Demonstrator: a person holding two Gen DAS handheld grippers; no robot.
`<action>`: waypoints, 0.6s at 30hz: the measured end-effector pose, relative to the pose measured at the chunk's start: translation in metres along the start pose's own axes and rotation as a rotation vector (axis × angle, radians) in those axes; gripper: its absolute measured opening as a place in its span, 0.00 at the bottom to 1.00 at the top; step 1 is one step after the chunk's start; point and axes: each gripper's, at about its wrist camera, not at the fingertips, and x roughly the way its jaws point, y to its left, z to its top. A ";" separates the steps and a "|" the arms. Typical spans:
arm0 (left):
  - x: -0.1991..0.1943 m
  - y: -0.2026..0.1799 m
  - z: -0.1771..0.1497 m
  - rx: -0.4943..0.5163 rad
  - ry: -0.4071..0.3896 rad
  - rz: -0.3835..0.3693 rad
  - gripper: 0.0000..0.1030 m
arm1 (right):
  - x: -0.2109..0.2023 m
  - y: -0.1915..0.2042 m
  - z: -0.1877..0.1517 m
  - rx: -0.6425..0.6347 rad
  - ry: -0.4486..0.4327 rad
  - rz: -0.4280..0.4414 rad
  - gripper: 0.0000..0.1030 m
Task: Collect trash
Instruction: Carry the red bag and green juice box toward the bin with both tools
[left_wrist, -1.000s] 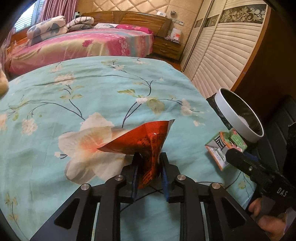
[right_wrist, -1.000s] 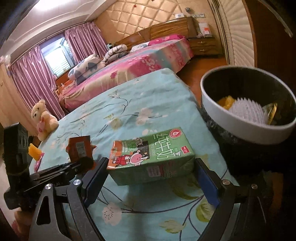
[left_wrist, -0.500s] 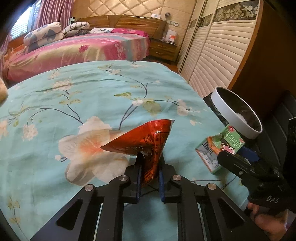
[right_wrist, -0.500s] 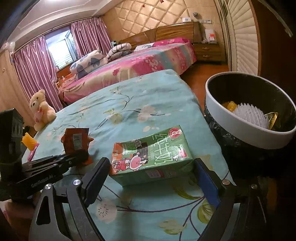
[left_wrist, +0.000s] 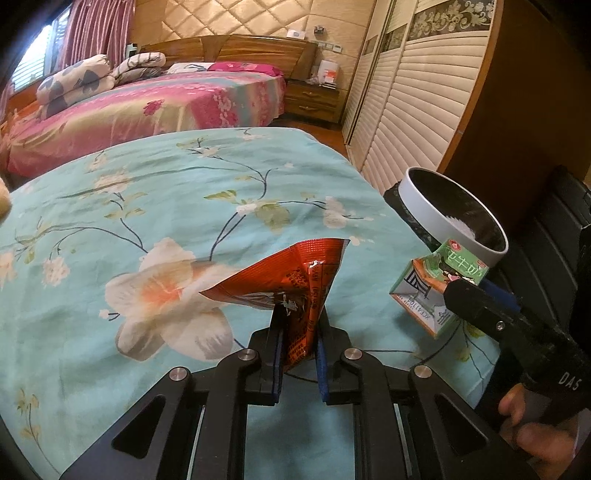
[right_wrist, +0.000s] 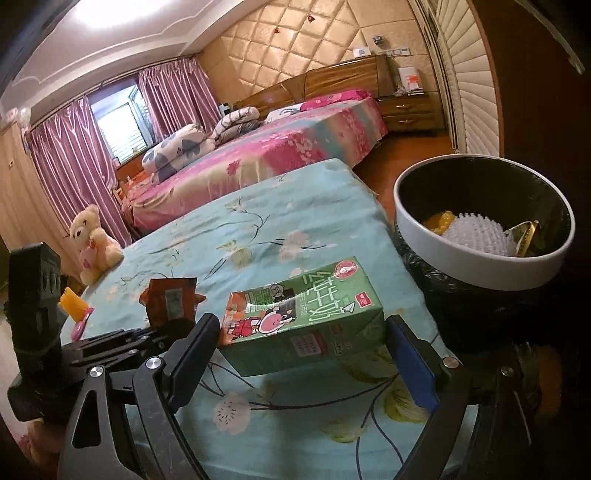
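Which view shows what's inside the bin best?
Right wrist: it looks down into the bin, showing a spiky white ball and yellow scraps. Left wrist sees the bin tilted, with only a white patch inside.

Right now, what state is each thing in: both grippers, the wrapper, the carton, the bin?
Left gripper: shut on the red wrapper.
Red wrapper: crumpled, torn open, pinched upright above the cloth.
Right gripper: open, straddling the milk carton, not gripping it.
Milk carton: lying on its side on the floral cloth, one end flattened.
Trash bin: uncovered, black liner fitted, some trash inside.
Teddy bear: sitting upright at the far edge.
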 end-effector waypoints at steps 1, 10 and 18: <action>0.000 -0.001 0.000 0.001 0.001 -0.001 0.12 | -0.001 -0.001 0.000 0.002 -0.001 0.000 0.88; -0.001 -0.012 0.002 0.012 0.003 -0.009 0.12 | -0.007 -0.006 0.003 0.013 -0.012 0.004 0.88; 0.000 -0.020 0.005 0.015 0.007 -0.009 0.12 | -0.014 -0.011 0.007 0.030 -0.021 0.011 0.88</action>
